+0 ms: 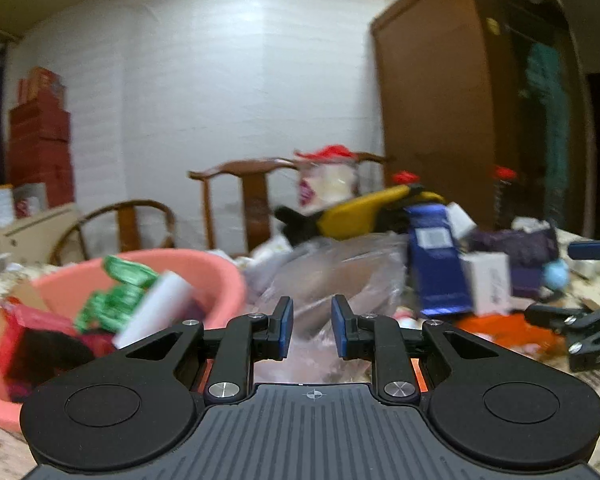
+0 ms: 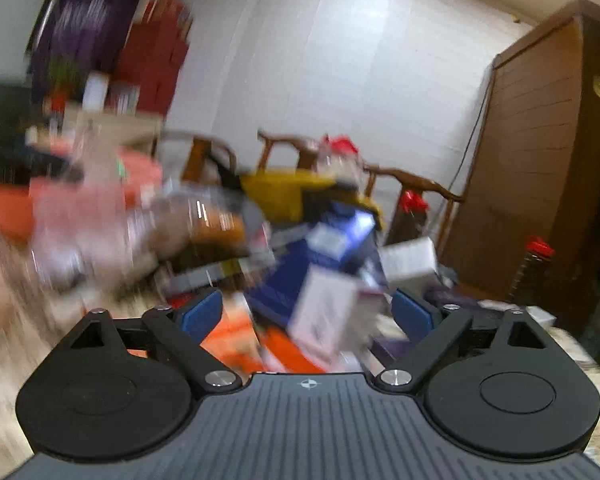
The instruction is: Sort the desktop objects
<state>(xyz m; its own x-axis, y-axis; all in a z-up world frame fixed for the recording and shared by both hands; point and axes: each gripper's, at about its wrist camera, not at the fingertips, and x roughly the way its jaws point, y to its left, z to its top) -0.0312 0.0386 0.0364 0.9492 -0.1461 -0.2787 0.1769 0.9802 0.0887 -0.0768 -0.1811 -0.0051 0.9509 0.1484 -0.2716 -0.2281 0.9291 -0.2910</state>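
My left gripper (image 1: pixel 313 328) is open by a narrow gap, and a crumpled clear plastic bag (image 1: pixel 332 264) lies just beyond its pads, blurred. To its left stands a pink basin (image 1: pixel 220 276) holding green packets (image 1: pixel 120 292), a white box (image 1: pixel 156 308) and red wrappers. My right gripper (image 2: pixel 308 316) is wide open, facing a small white box (image 2: pixel 324 312) that leans on a blue box (image 2: pixel 280 292); nothing touches its pads. It also shows at the right of the left wrist view, where my right gripper (image 1: pixel 550 282) sits by the same white box (image 1: pixel 488 284) and blue box (image 1: pixel 436 264).
A yellow-and-black object (image 1: pixel 364 212), a red-lidded jar (image 1: pixel 328 180), a purple pouch (image 1: pixel 516 244) and orange wrappers (image 1: pixel 500 328) crowd the table. Wooden chairs (image 1: pixel 252 184) and a brown wardrobe (image 1: pixel 440 100) stand behind. A red-capped bottle (image 2: pixel 536 264) is at the right.
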